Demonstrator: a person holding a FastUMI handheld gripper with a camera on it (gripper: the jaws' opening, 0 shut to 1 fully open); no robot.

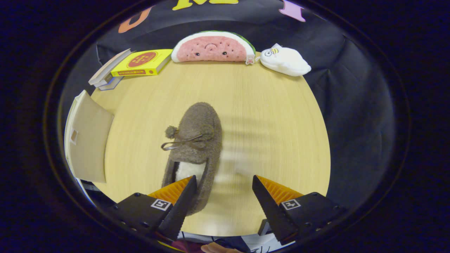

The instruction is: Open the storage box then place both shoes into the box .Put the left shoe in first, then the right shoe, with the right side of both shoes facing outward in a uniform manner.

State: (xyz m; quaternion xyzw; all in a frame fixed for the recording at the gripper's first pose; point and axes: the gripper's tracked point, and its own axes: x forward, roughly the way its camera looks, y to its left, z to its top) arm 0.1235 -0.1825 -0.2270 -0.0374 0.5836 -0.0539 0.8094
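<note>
Gripper view: tongs [224,181] spread above shoe [195,147].

No legible text is found. The yellow box [142,63] at the table's far side carries a red round emblem and a line of print along its edge, both too small to read. Each finger mount of the gripper [223,182], whose fingers stand apart, bears a square black-and-white coded marker [161,204], not lettering.
</note>
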